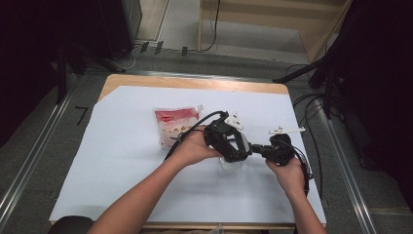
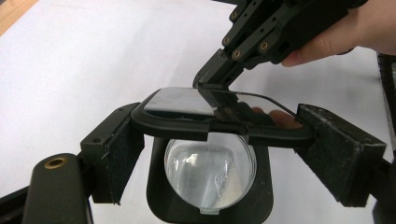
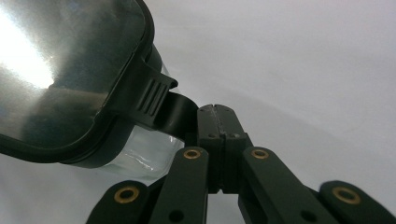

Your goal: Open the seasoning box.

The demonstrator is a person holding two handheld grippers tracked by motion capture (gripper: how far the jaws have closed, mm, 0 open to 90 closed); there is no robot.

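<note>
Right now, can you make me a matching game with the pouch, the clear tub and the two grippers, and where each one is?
Things:
1. pouch
2. clear tub
3. left gripper
4. right gripper

Places:
A. pinching the latch tab
B. lying on the white sheet, apart from the rest
C. under the black lid
D. clamped on two sides of the black lid

Pairs: 1-B, 2-C, 3-D, 4-A

The high view looks forward and down over the whole bench [image 1: 122,146]. Both gripper views sit close, facing the same black-lidded container [image 2: 210,170] from opposite sides.
</note>
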